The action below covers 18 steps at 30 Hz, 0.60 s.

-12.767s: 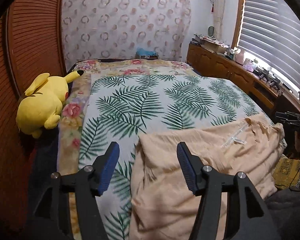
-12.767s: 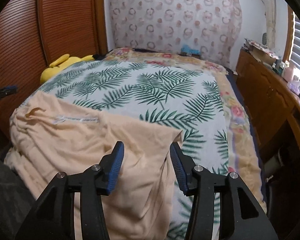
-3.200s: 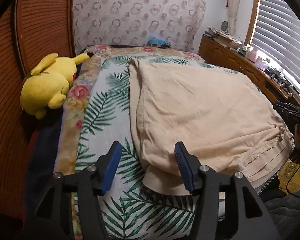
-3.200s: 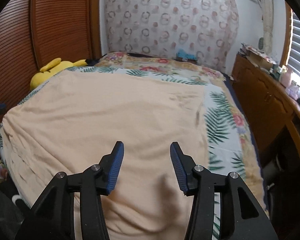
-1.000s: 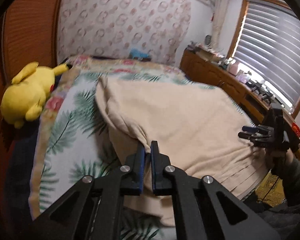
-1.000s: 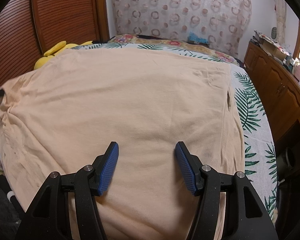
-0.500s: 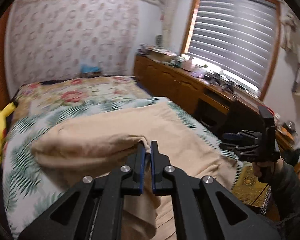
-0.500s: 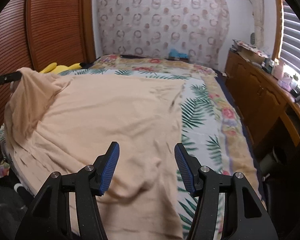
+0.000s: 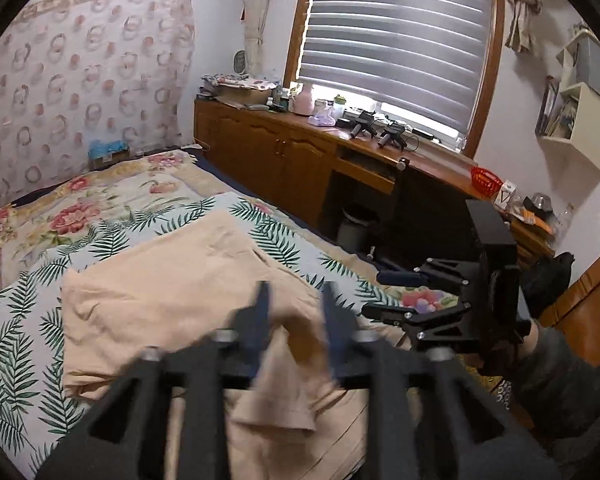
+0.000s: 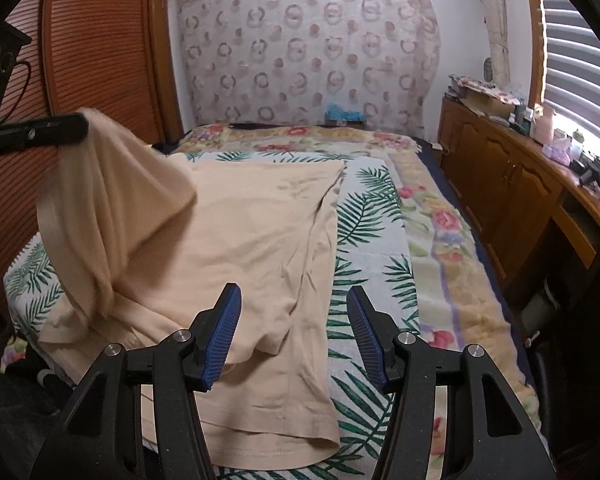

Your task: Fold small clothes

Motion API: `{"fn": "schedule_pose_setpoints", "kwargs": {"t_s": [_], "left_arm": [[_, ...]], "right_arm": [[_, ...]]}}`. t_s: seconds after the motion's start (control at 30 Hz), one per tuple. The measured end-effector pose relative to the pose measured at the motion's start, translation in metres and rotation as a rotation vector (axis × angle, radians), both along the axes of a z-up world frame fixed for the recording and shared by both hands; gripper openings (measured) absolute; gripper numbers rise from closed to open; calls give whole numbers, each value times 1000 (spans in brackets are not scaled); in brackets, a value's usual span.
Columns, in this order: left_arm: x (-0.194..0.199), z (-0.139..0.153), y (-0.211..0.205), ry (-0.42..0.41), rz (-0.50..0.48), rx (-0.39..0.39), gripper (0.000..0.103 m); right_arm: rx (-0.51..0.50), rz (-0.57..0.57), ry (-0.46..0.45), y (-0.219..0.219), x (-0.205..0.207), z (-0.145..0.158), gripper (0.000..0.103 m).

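the beige garment point(image 10: 260, 240) lies across the bed point(image 10: 440, 248). the left gripper point(image 9: 294, 316) has just been opening, letting its lifted edge fall; the right gripper point(image 10: 294, 336) hovers spread, empty. let it settle squarely, then smooth.

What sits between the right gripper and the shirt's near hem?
Nothing visible. The right gripper is open above the shirt, with only bare cloth and bedspread below it. The left gripper has just been opening; the lifted flap hangs well to the side.
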<state>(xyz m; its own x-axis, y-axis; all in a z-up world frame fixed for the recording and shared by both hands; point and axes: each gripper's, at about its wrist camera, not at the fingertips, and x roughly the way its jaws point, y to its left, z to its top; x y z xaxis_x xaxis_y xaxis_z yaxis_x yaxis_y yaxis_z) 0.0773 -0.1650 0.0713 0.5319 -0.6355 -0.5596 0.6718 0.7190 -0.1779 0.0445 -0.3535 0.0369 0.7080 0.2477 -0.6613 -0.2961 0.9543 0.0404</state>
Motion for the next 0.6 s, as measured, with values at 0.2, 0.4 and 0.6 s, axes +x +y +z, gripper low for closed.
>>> {"fn": "schedule_pose_setpoints", "kwargs": {"t_s": [0.2, 0.4, 0.6], "left_arm": [[5, -5, 31, -26, 100, 16, 56], [4, -19, 81, -42, 234, 41, 57], [2, -36, 139, -35, 377, 53, 58]], "right_arm": [[3, 9, 12, 5, 3, -5, 56], [2, 53, 10, 25, 14, -4, 56], [1, 138, 5, 61, 38, 1, 56]]}}
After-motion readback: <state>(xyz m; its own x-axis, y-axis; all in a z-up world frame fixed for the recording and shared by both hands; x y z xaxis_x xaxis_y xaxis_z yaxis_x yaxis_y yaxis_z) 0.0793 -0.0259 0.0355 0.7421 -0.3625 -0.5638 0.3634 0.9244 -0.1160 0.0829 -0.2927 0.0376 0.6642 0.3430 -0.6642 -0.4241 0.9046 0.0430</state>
